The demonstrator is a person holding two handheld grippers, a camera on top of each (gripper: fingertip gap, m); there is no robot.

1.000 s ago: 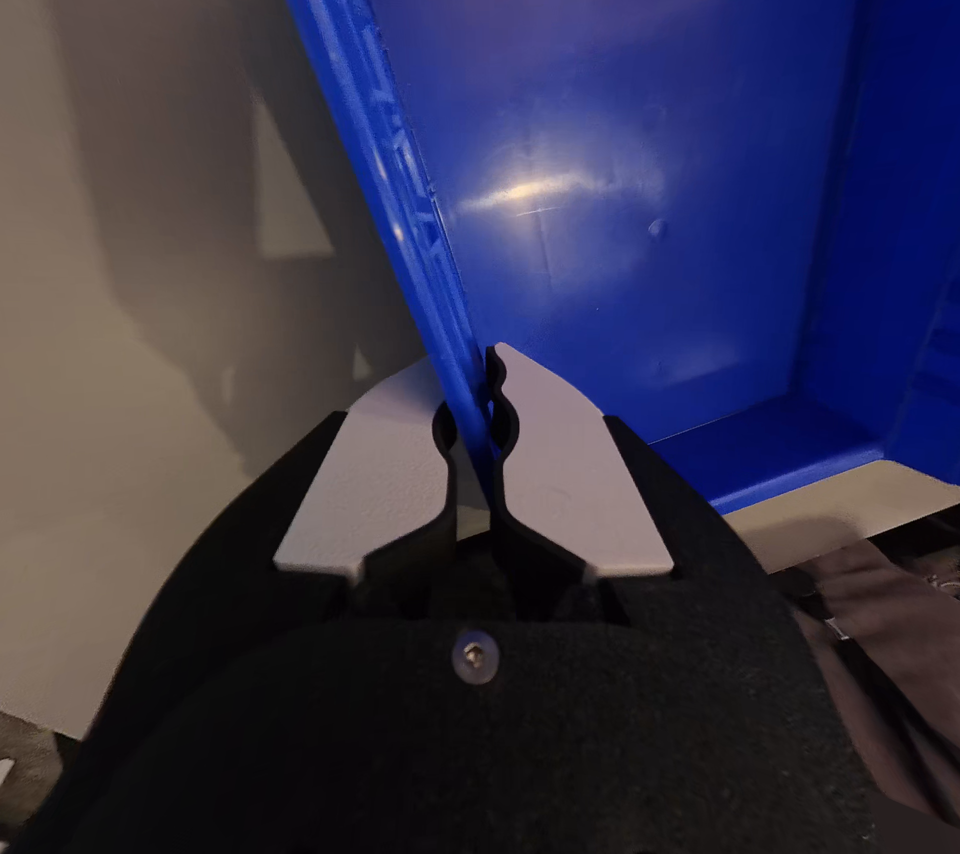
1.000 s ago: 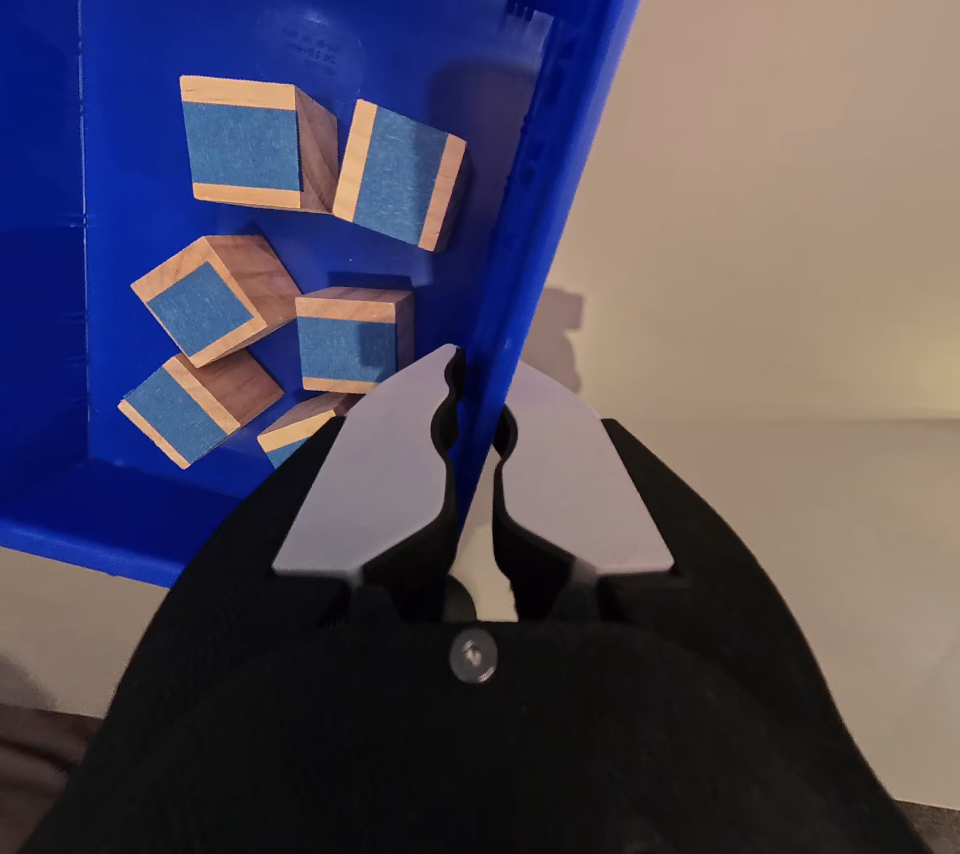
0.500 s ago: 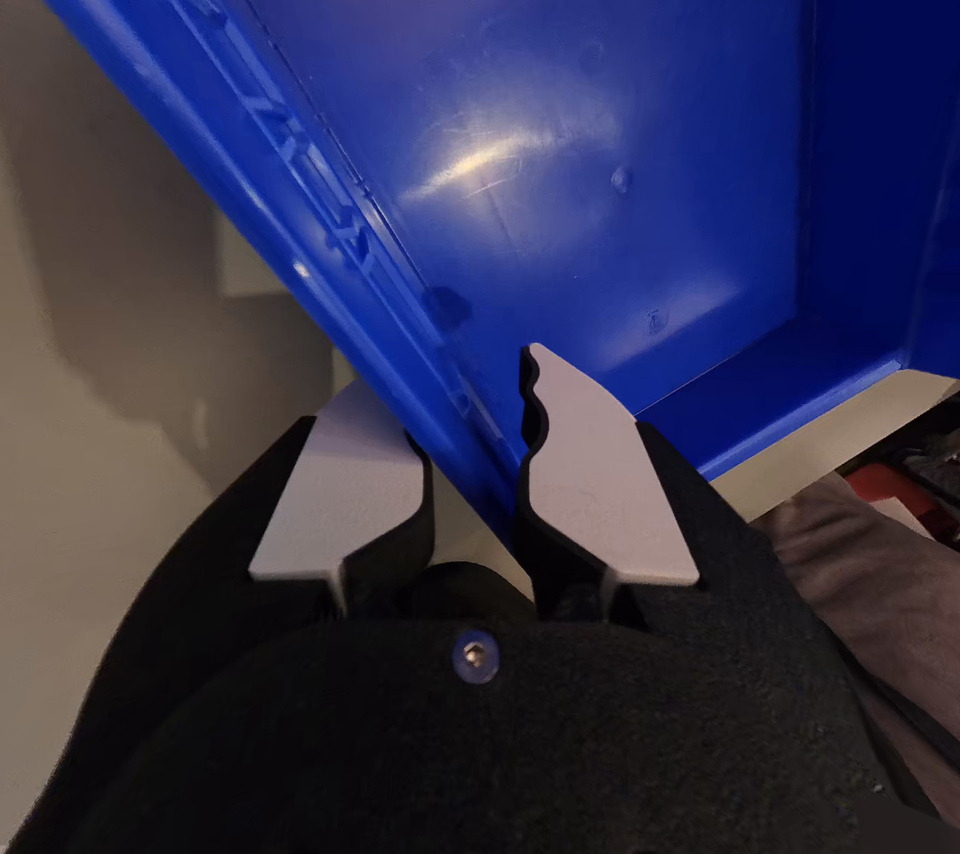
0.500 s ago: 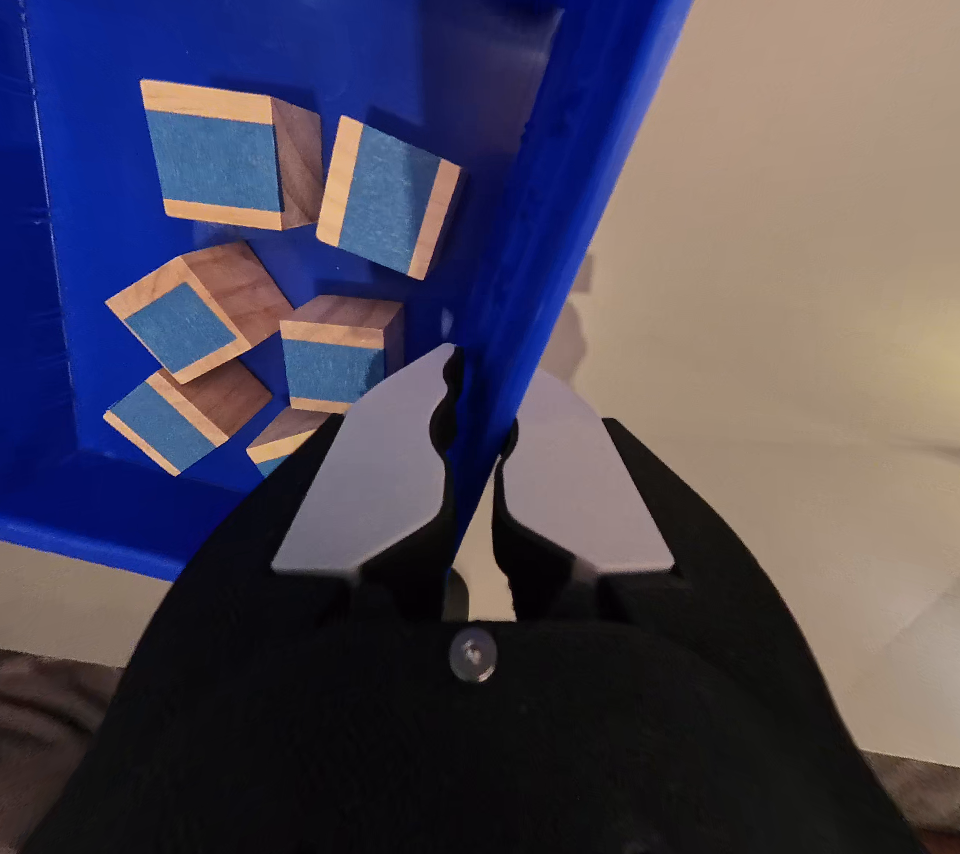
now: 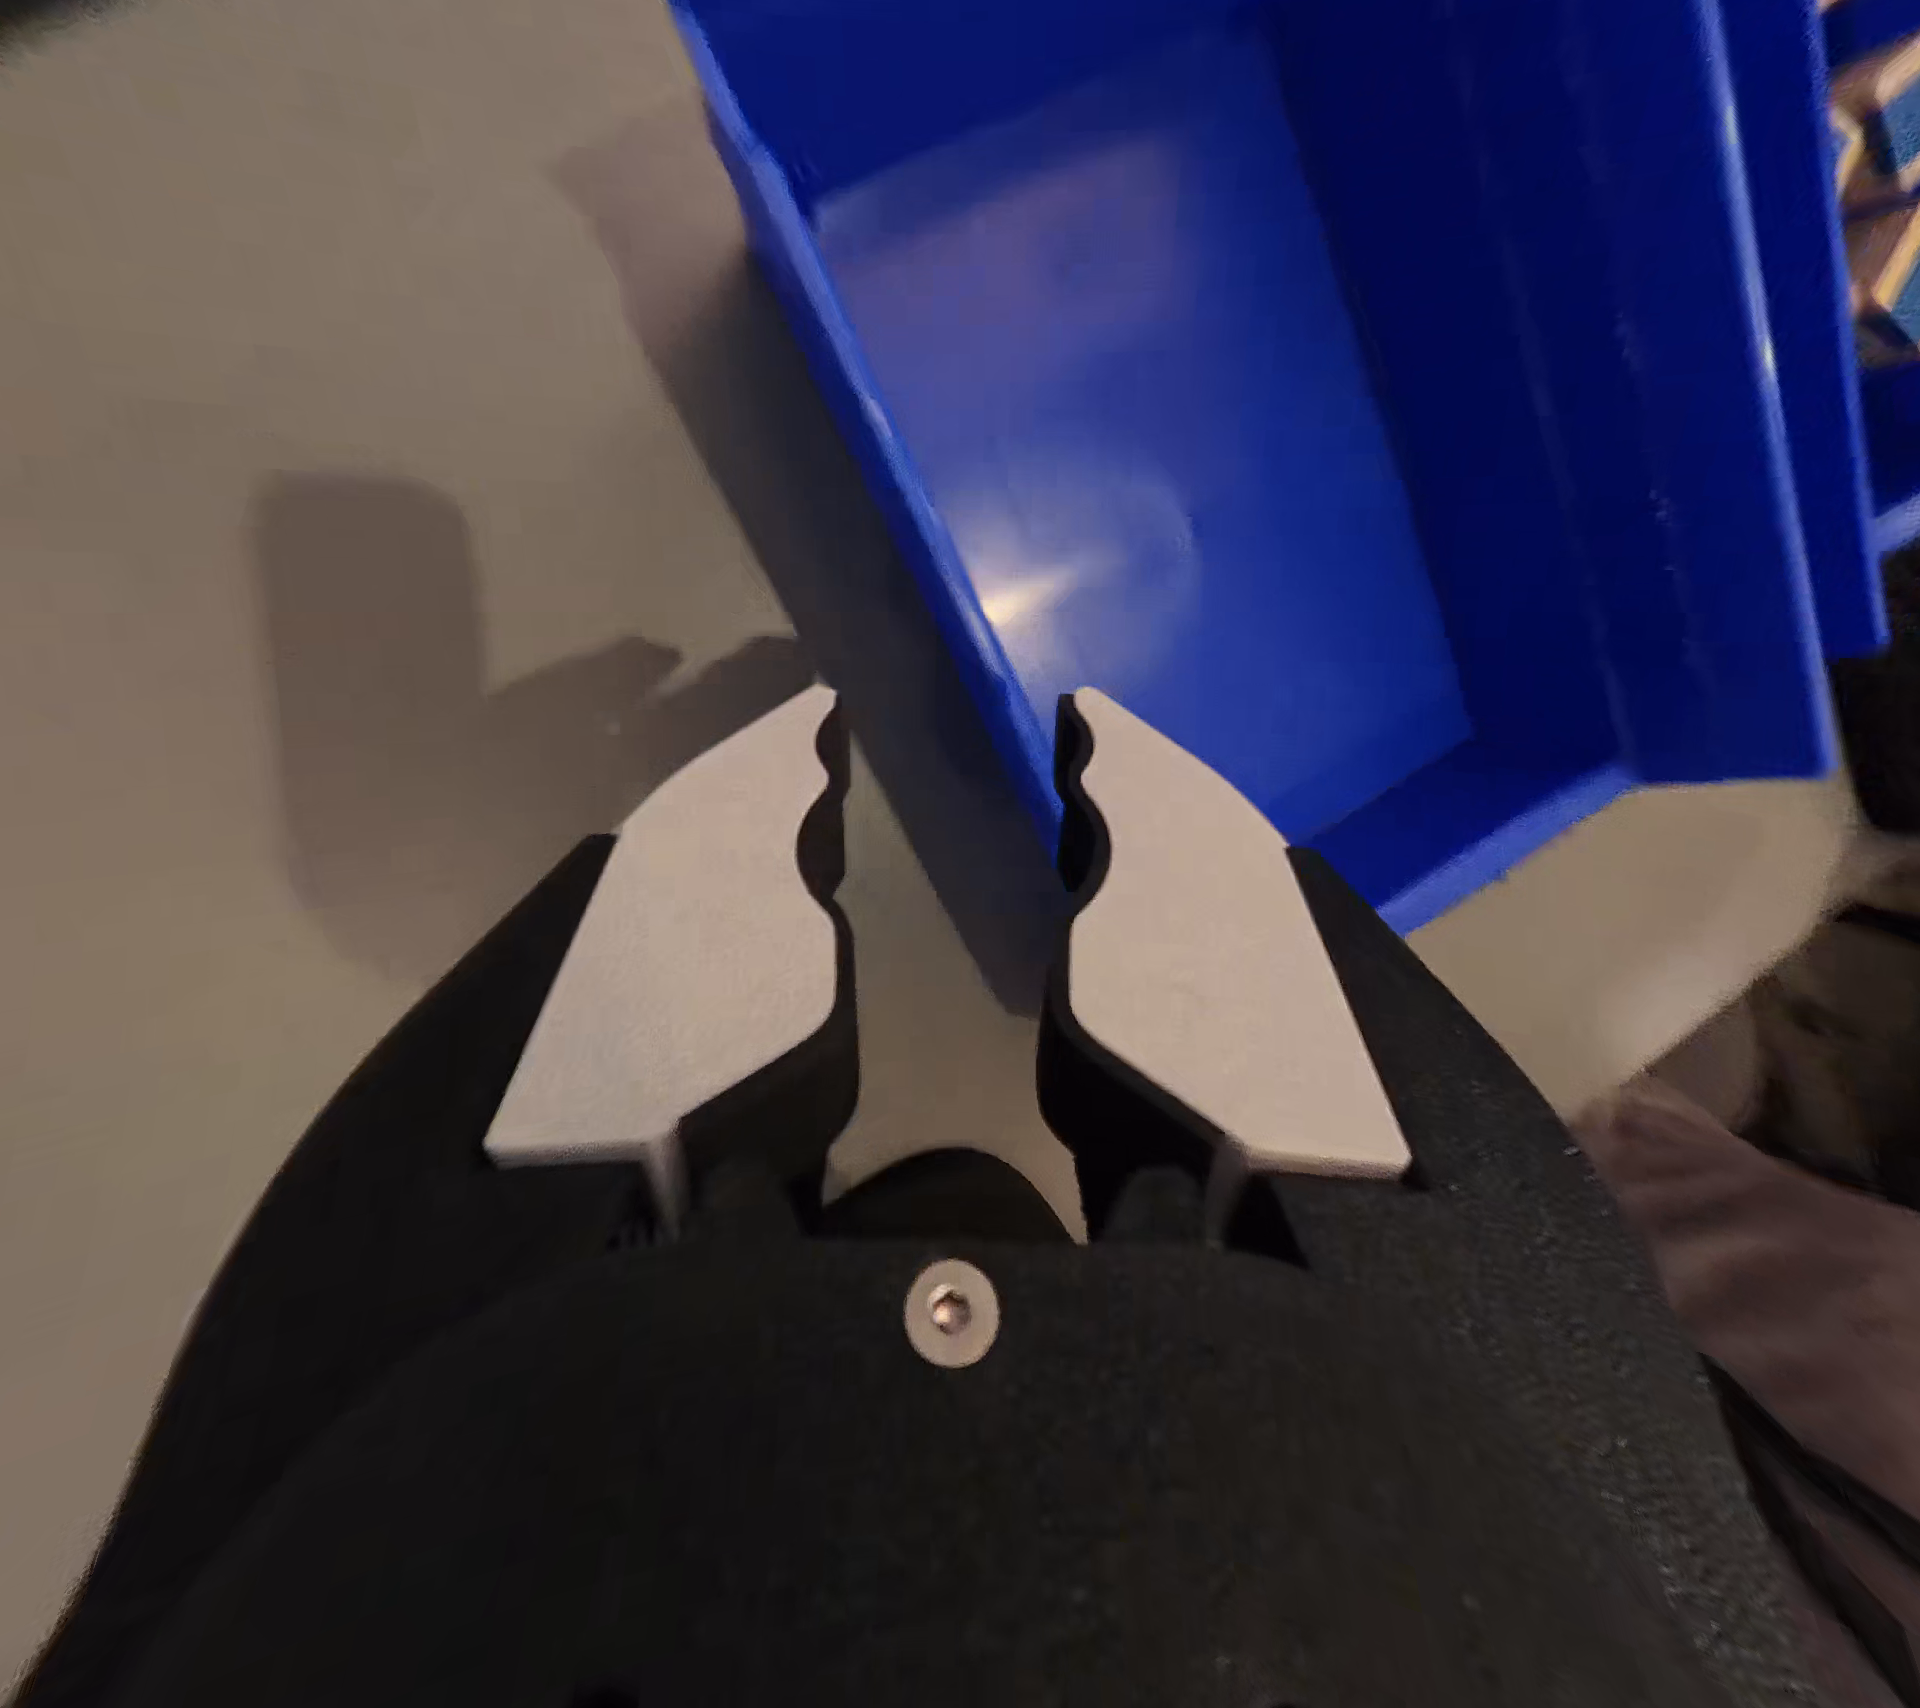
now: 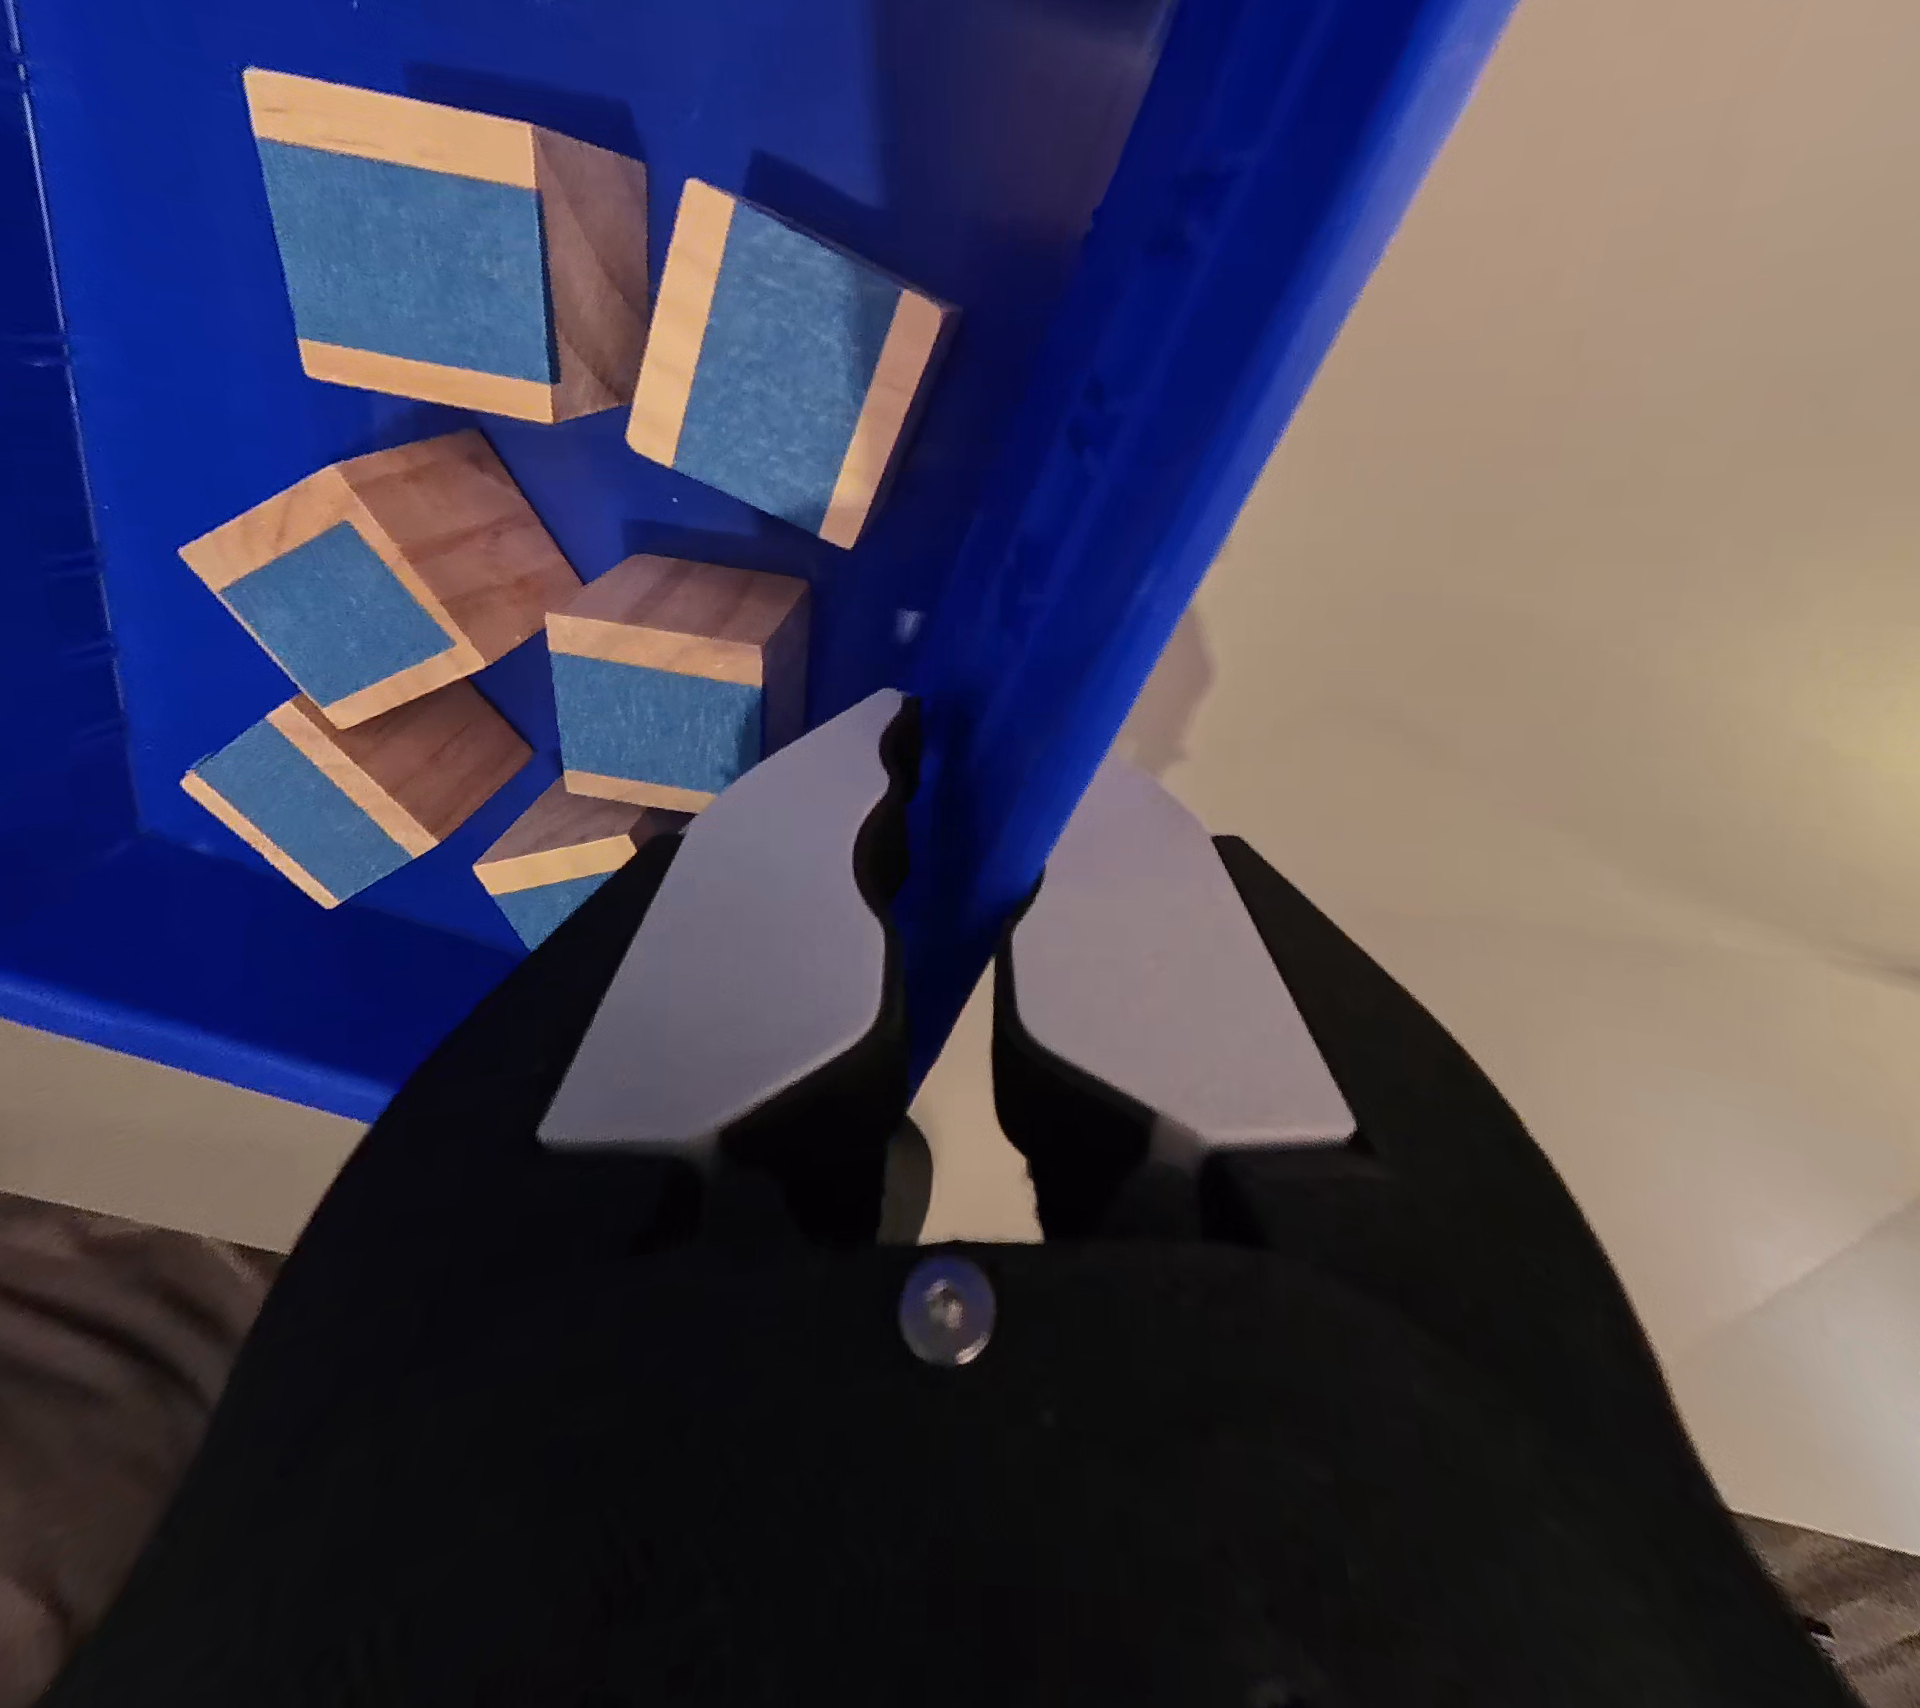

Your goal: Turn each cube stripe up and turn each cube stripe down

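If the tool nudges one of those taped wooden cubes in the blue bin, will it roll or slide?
Probably slide or tip one face at a time: each cube has flat faces and square edges. Likely rigid and light, being wood. The glossy bin floor suggests little friction.

1. The left gripper (image 5: 951,713) is seen from behind, its black body filling the lower part of the left wrist view.
2. Its jaws are held apart with a clear gap between the two grey fingers (image 5: 707,931); nothing is gripped between them.
3. The tip of its right-hand jaw lies just beside a blue bin wall (image 5: 935,515), which stands ahead of the jaws; contact cannot be told.
4. The right gripper (image 6: 997,785) is pointed forward, its black body filling the lower part of the right wrist view.
5. Its jaws are closed on a blue wall (image 6: 1143,463), one jaw on each side of it.
6. The tip of its right-hand jaw is hidden behind that wall.
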